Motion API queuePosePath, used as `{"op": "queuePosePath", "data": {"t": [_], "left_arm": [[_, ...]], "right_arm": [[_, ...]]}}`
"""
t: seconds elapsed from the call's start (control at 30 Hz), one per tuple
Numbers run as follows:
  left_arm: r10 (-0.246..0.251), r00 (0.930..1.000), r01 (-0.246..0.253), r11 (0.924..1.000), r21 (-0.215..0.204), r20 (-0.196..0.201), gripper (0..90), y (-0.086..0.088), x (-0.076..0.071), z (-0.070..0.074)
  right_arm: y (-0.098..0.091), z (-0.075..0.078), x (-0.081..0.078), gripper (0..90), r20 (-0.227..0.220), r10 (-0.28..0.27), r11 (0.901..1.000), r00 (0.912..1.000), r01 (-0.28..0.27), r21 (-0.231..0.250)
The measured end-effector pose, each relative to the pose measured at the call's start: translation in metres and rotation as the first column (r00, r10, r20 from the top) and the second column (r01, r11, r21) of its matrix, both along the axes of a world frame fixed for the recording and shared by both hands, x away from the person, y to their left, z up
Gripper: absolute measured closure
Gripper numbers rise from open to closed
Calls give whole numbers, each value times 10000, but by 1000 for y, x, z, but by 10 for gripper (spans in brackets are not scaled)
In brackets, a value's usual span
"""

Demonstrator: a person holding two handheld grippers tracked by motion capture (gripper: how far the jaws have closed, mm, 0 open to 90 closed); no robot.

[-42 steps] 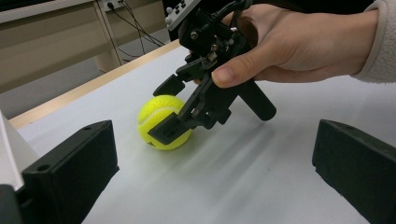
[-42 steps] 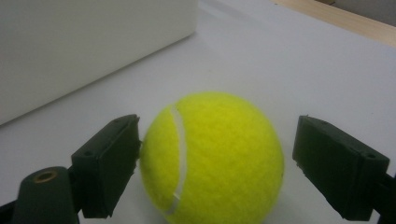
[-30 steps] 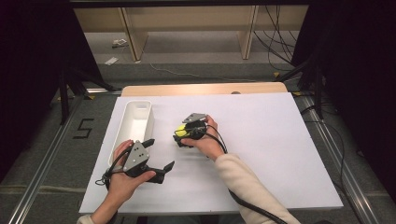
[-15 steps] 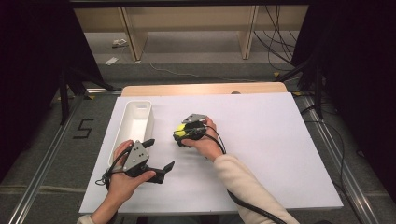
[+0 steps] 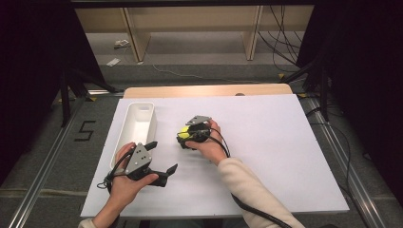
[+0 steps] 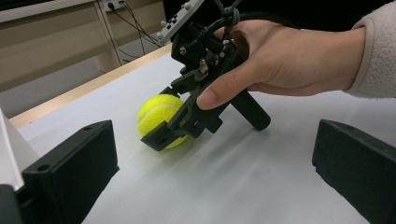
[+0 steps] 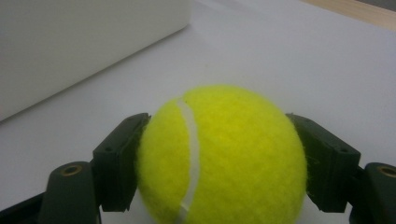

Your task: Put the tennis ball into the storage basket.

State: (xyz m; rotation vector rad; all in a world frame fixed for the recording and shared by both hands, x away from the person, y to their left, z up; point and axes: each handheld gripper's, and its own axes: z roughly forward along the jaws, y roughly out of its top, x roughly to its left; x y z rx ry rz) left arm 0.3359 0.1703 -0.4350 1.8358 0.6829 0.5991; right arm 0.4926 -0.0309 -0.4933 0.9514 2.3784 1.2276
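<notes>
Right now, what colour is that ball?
The tennis ball is bright yellow-green with a white seam, clearest in the right gripper view.

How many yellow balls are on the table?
1. The fuzzy yellow tennis ball sits on the white table between the right gripper's jaws, beside the long white plastic bin. The bin's inside isn't fully visible.

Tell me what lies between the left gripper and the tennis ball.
Nothing: in the left gripper view, bare white table stretches from the open left gripper to the tennis ball, which the right gripper clamps.
</notes>
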Motion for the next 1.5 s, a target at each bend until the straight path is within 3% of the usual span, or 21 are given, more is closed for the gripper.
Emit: {"op": "queuePosePath", "data": {"t": [0.5, 1.5], "left_arm": [[1, 10000, -1, 10000, 14, 19, 0, 0, 0, 0], [-3, 10000, 3, 10000, 50, 40, 0, 0, 0, 0]], "right_arm": [[-4, 10, -5, 260, 51, 117, 9989, 9999, -119, 447], [-2, 41, -16, 261, 610, 424, 9933, 9972, -487, 1053]]}}
